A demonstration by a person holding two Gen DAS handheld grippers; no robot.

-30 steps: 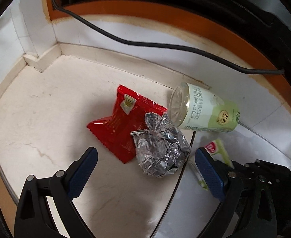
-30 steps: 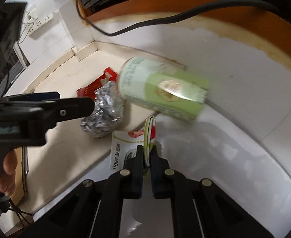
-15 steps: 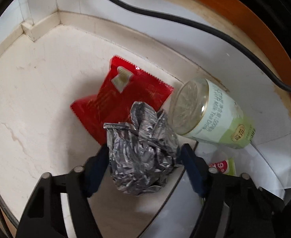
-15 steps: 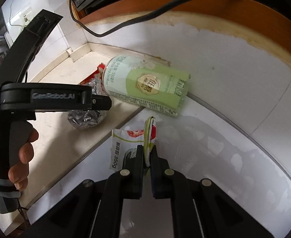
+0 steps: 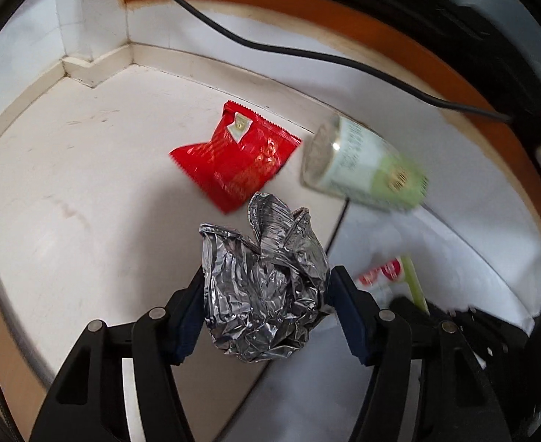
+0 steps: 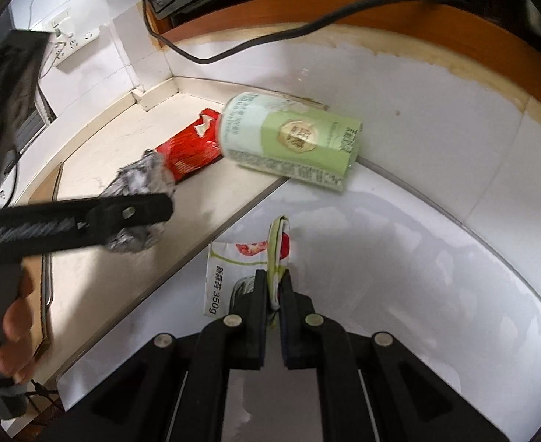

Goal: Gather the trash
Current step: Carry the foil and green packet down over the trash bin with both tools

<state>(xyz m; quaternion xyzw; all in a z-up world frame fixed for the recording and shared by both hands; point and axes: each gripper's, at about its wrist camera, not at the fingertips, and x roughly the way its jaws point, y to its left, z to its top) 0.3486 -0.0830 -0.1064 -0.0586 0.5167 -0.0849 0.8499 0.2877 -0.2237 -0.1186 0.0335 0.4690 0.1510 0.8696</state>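
A crumpled foil ball [image 5: 263,258] sits between the blue pads of my left gripper [image 5: 266,280], whose jaws are closing and press on both of its sides. Behind it a red snack wrapper [image 5: 237,162] lies flat on the beige counter [image 5: 67,184]. A pale green drink can [image 5: 366,173] lies on its side to the right of the wrapper. My right gripper [image 6: 274,280] is shut on the folded edge of a white-and-green food packet [image 6: 218,276]. In the right wrist view the foil ball [image 6: 141,180] shows at the left, partly behind the left gripper's black finger [image 6: 123,213].
A black cable [image 5: 307,55] hangs along the white wall under an orange wooden trim [image 5: 436,84]. A white sheet [image 6: 417,258] covers the surface on the right. A wall socket [image 6: 71,33] is at the far left. A person's hand [image 6: 12,316] grips the left handle.
My left gripper came forward over the foil ball, and its wide-open jaws narrowed onto it. The ball now sits clear of the red wrapper. The right gripper kept hold of its packet.
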